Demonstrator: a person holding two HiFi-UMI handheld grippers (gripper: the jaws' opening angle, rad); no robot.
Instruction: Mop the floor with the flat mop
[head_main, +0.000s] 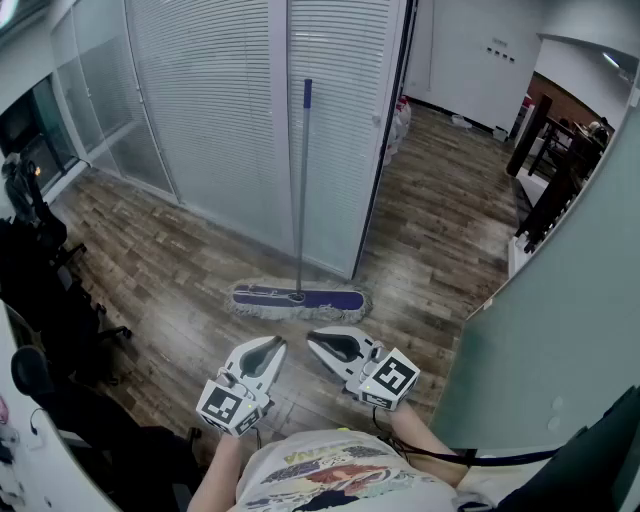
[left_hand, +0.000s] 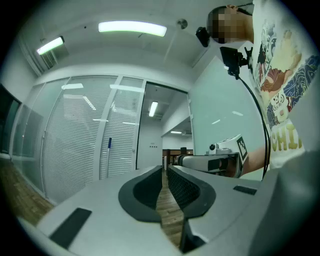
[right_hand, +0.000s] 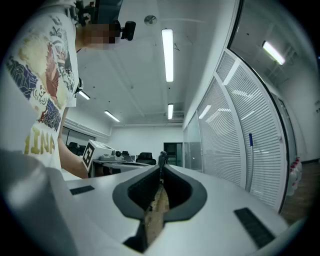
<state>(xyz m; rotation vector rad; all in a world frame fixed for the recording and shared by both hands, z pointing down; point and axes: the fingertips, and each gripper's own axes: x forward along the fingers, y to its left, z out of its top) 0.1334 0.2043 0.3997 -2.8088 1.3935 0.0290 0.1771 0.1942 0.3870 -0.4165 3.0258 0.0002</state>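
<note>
A flat mop stands against the white blinds, its blue and grey head (head_main: 298, 299) flat on the wood floor and its handle (head_main: 303, 180) upright with a blue top. My left gripper (head_main: 277, 346) and right gripper (head_main: 312, 340) hover side by side just in front of the mop head, tips pointing toward each other, both shut and empty. In the left gripper view the handle (left_hand: 108, 157) shows at the left, with the right gripper (left_hand: 175, 160) across from my left gripper (left_hand: 164, 169). In the right gripper view my right gripper (right_hand: 160, 169) points at the left gripper (right_hand: 118, 154), and the handle (right_hand: 252, 159) is at the right.
A glass partition with white blinds (head_main: 230, 110) runs behind the mop. Black office chairs (head_main: 40, 290) crowd the left. A pale green wall (head_main: 560, 330) stands close on my right. Dark tables and chairs (head_main: 555, 160) sit far right, down an open stretch of wood floor (head_main: 450, 200).
</note>
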